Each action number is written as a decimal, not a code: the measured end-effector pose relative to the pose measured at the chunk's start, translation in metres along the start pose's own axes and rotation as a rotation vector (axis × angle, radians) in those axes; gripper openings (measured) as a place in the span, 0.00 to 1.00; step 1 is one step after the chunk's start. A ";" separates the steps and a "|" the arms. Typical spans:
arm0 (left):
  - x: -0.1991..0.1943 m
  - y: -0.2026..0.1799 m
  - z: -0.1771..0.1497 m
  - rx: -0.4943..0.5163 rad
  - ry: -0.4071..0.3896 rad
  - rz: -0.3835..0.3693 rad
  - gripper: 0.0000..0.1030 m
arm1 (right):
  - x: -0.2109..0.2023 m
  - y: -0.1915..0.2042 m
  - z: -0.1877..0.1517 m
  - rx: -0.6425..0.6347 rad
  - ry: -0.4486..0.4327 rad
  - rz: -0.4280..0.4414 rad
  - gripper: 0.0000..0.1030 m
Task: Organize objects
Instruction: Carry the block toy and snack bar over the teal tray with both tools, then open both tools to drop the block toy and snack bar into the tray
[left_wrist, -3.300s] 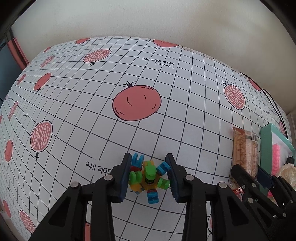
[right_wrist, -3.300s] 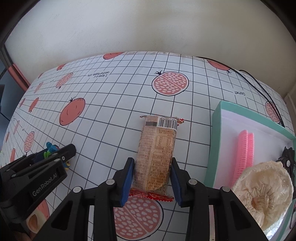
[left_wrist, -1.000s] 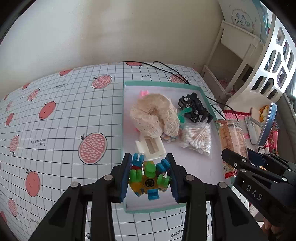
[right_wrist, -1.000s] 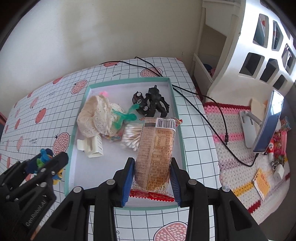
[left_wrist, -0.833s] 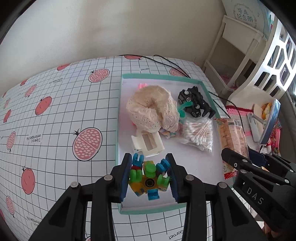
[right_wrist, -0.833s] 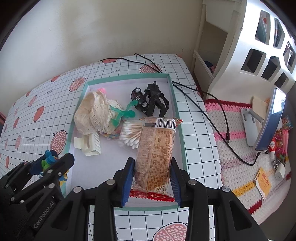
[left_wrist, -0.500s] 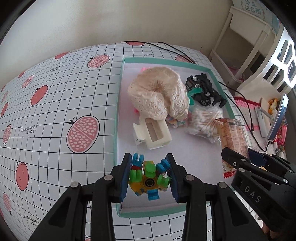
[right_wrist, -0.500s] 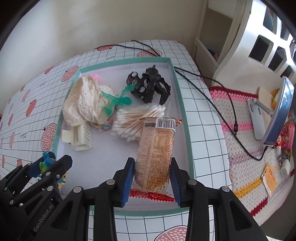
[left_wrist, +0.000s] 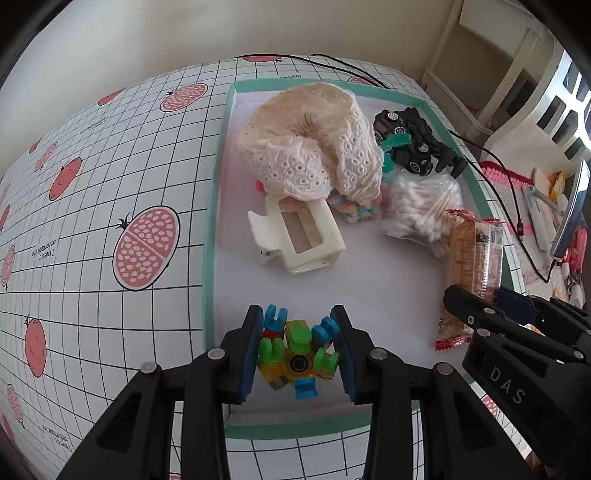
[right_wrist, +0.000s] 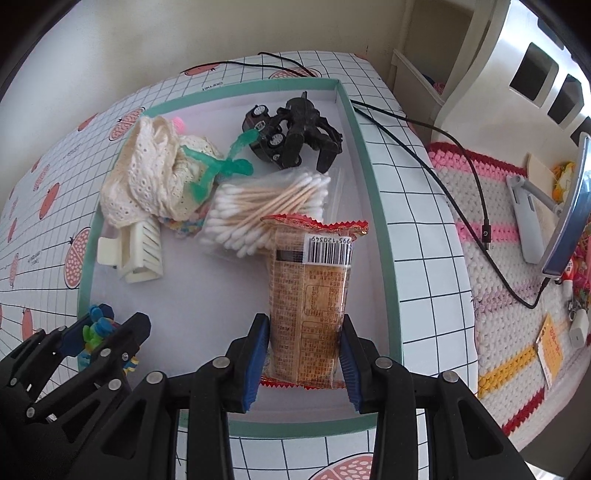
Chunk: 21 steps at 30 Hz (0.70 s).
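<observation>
I have brought both loads from the cloth over the tray (left_wrist: 209, 236): left gripper (left_wrist: 297, 349) clamps the toy (left_wrist: 295, 350), right gripper (right_wrist: 305, 360) clamps the snack (right_wrist: 308, 306) at its 3 o'clock, both ready for release.

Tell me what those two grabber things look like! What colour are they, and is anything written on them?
Both are black plastic with round silver bolts along their linked bars. The left gripper and the right gripper each have blue pads lining the insides of their two fingers. White letters "DAS" are printed on the side of the right one. No hands or sleeves show.
</observation>
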<state>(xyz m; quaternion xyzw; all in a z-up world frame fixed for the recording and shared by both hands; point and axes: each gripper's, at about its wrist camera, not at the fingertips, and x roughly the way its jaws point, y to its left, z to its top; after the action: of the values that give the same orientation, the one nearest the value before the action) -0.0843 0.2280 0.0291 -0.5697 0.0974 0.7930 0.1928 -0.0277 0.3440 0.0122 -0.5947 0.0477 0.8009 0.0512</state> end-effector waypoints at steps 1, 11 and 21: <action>0.001 -0.001 0.000 0.007 0.002 0.006 0.38 | 0.001 -0.001 0.000 0.002 0.001 0.002 0.38; 0.004 -0.004 -0.001 0.019 0.009 0.013 0.38 | 0.002 -0.003 -0.002 -0.002 0.004 0.021 0.38; -0.001 -0.002 0.000 0.012 0.016 -0.018 0.38 | 0.004 -0.005 -0.001 -0.104 0.004 0.042 0.39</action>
<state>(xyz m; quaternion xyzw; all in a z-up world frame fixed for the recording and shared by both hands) -0.0831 0.2298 0.0301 -0.5756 0.0985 0.7861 0.2027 -0.0272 0.3492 0.0078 -0.5970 0.0186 0.8020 0.0034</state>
